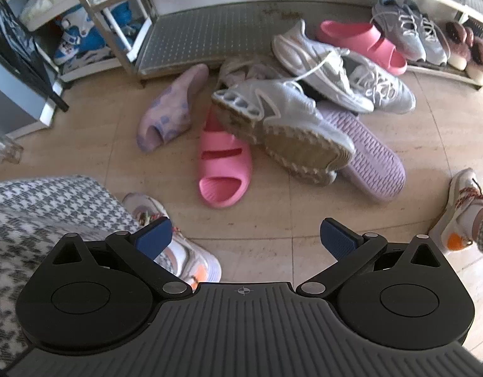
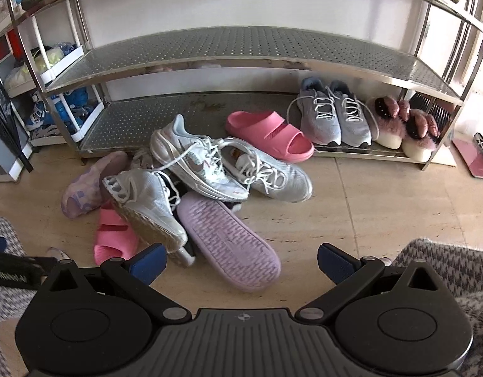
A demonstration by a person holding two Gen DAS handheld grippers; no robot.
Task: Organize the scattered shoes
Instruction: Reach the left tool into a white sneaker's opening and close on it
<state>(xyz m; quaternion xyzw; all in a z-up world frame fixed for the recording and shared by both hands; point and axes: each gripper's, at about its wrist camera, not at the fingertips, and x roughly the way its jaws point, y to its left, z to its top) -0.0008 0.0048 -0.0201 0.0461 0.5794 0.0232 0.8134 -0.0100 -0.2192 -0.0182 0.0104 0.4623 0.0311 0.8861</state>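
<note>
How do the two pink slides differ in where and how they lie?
The pink slide on the rack rests on the bottom shelf, uncovered, toe pointing right. The pink slide on the floor lies in the pile, its heel end under a tipped white sneaker, toe toward the camera. Both sit sole-down and look like a matching pair.

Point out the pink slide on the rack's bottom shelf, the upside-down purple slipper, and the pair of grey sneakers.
pink slide [image 2: 273,132]: right wrist view, on its front strap.
purple slipper [image 2: 229,242]: right wrist view, middle of its upturned sole.
grey sneakers [image 2: 332,119]: right wrist view, on the left shoe's laces.
</note>
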